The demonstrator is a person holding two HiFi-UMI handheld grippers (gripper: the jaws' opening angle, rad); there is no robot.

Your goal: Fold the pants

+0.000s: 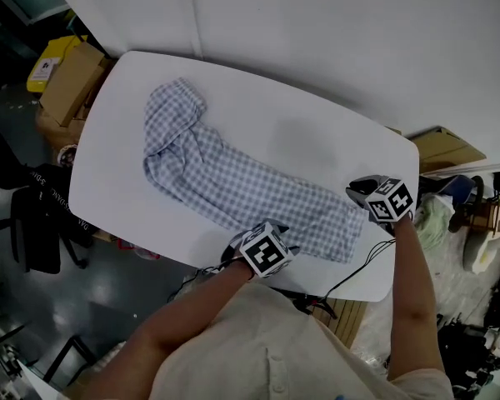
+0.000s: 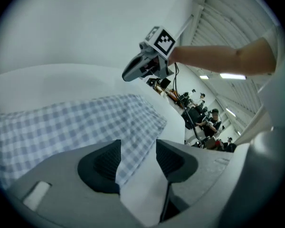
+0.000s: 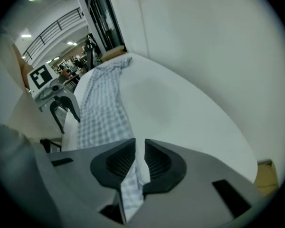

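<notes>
Blue-checked pants (image 1: 233, 182): spread on the white bench (image 1: 317, 123). They lie slantwise from the far left, where the end is rumpled and partly turned over, to the near right, where the wider end lies flat close to the bench's near edge.
Left tool (image 2: 137, 151): at the near edge of the pants, close to their right end. Its jaws are well apart, with the cloth's edge and bare bench showing between them, and the pads press on nothing.
Right tool (image 3: 139, 148): at the far side of the pants' right end, above the bench and pointing steeply down. Its jaws are only a narrow slit apart, the cloth's edge and the bench show through the slit, and nothing is clamped.
Cardboard box (image 1: 67, 86): on the floor off the bench's far left corner; its contents cannot be made out.
Yellow object (image 1: 48, 63): just beside that box, with a white label on top; whether it holds anything cannot be told.
Second cardboard box (image 1: 446, 148): off the bench's right end; contents not visible.
</notes>
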